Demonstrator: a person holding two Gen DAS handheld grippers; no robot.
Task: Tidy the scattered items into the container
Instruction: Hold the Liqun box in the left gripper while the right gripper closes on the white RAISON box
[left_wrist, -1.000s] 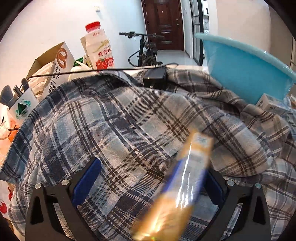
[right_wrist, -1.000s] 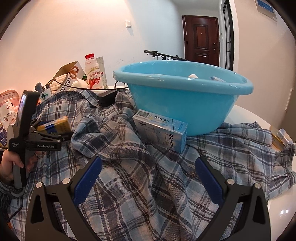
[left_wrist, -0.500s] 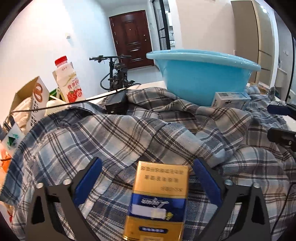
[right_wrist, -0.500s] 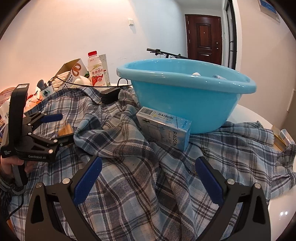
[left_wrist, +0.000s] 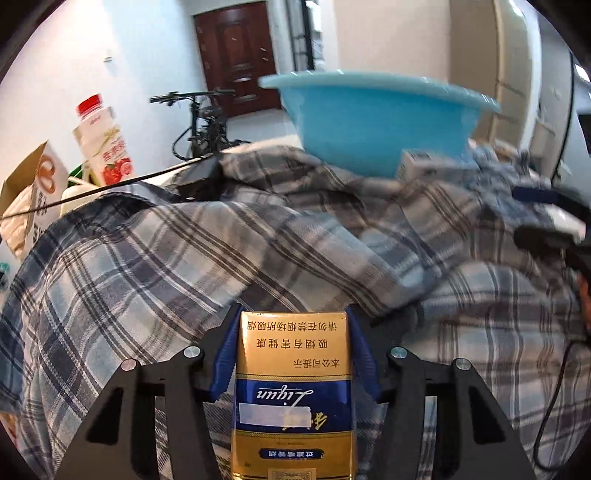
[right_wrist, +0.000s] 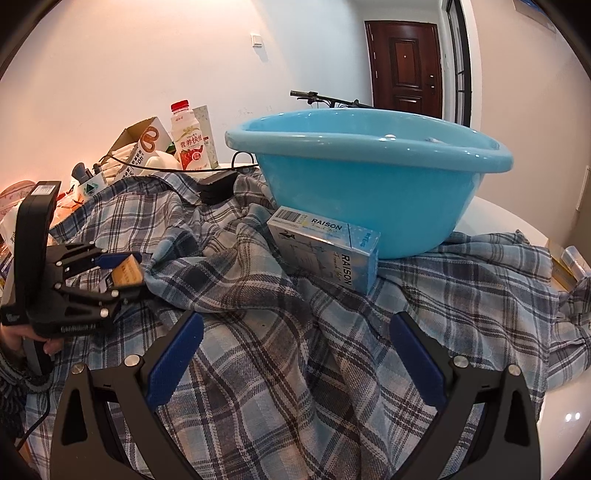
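Observation:
My left gripper (left_wrist: 293, 332) has a gold and blue cigarette pack (left_wrist: 293, 387) between its blue pads. The jaws are closing, and both pads press on the pack's sides. From the right wrist view the left gripper (right_wrist: 138, 272) sits low at the left over the plaid shirt (right_wrist: 277, 350), with the pack (right_wrist: 125, 271) in it. The blue basin (right_wrist: 369, 184) stands behind on the shirt, and a light blue RAISON box (right_wrist: 325, 251) leans against its front. My right gripper (right_wrist: 295, 325) stands open above the shirt with nothing between its fingers.
Behind the shirt at the left are a red-capped milk bottle (right_wrist: 190, 142), an open cardboard box (right_wrist: 144, 140) and a black adapter (right_wrist: 216, 186) with its cable. The white table's edge (right_wrist: 517, 229) shows at the right. A bicycle and a dark door stand beyond.
The left gripper's jaws have come together on the cigarette pack, which went from tilted and blurred to lying square between them. The left view has swung towards the basin. The right gripper has stayed put.

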